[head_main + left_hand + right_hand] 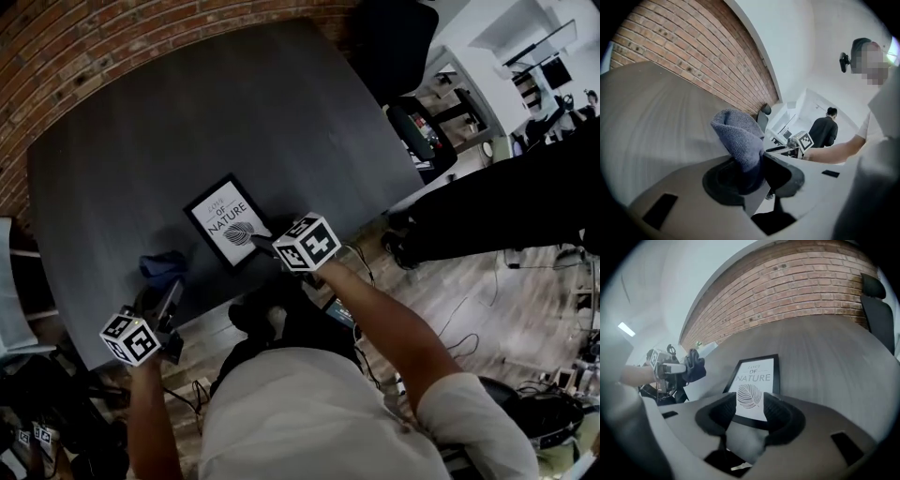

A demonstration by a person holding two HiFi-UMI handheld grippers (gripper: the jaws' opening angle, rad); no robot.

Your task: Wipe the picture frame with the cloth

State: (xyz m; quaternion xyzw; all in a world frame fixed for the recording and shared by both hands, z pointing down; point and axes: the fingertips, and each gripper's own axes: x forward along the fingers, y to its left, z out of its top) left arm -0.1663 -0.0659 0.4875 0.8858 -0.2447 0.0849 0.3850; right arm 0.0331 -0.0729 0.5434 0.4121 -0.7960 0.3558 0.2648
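Left hand-held gripper: jaws narrow, clamped on the cloth, which bunches up and sticks out past the tips.
Left hand-held gripper, place: over the bench's near edge, toward its left corner, well apart from the frame.
Right hand-held gripper: jaws wide, nothing gripped; the pads press on nothing, and the frame's near end shows in the gap between them.
Right hand-held gripper, place: tips just at the frame's near right corner, pointing down at it; the marker cube sits over the bench's near edge.
Frame: black border, white print with a leaf and the word NATURE; lies flat on the bench, close to the near edge and about midway along it, turned at an angle to that edge.
Cloth: blue, held at the near edge to the left of the frame, not touching it.
Bench: dark, rounded top; only the frame lies on it.
Surroundings: brick wall behind the far edge, a black chair at the far right corner, a person in dark clothes standing off to the right.
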